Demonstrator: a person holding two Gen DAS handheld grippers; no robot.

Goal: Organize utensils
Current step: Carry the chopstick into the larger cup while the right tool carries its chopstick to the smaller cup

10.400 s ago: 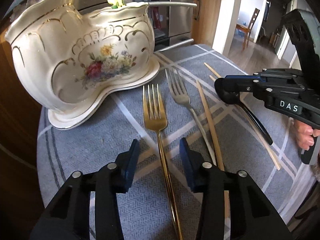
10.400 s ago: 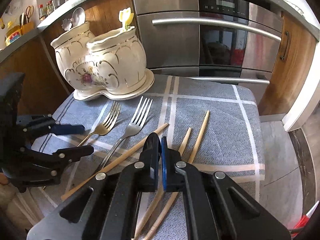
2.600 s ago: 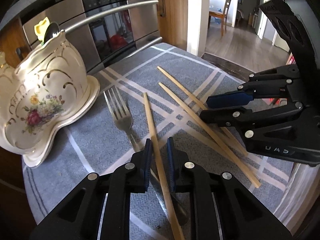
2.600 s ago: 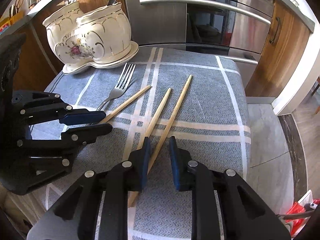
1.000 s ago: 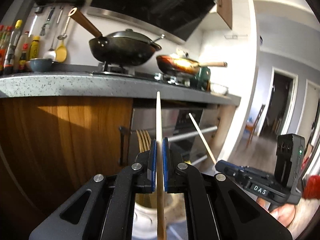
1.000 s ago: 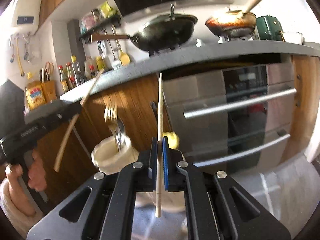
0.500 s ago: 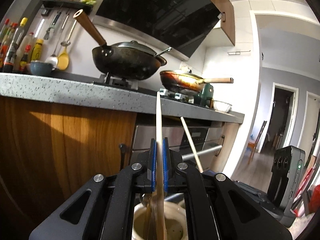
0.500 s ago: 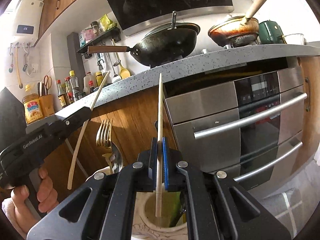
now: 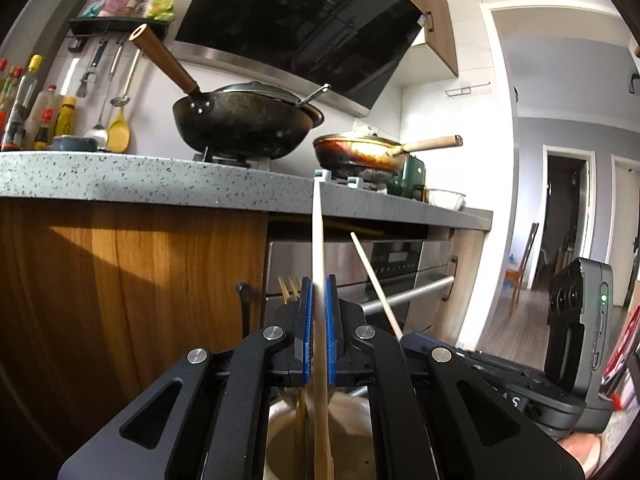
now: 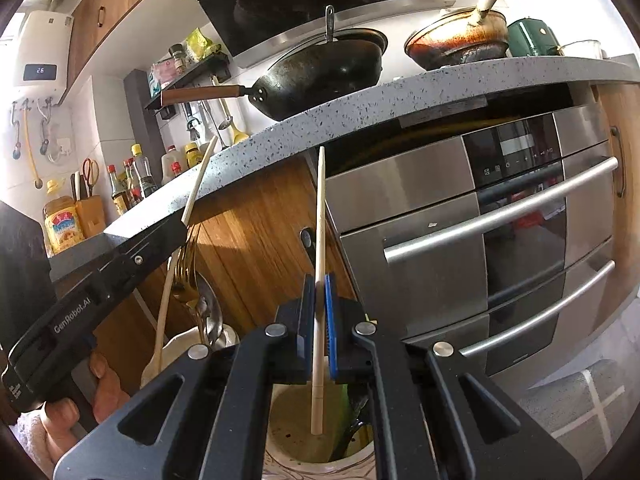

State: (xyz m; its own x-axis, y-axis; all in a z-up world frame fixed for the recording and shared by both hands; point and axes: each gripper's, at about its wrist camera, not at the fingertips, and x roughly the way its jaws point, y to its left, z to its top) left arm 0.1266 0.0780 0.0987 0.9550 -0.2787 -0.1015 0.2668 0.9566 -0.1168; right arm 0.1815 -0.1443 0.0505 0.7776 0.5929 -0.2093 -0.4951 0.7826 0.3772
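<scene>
Clamping a chopstick apiece, both hand-held grippers hide most of the holder below.

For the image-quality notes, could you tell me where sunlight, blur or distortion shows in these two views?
Left wrist: sunlit cabinet door, blurred chopstick at the pads, bowed doorway. Right wrist: bright glare top right, worktop curved by the fisheye, chopstick sharp.

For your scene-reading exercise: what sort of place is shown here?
A home kitchen: a wok on the stove, a built-in oven under the speckled countertop, sauce bottles by the wall.
</scene>
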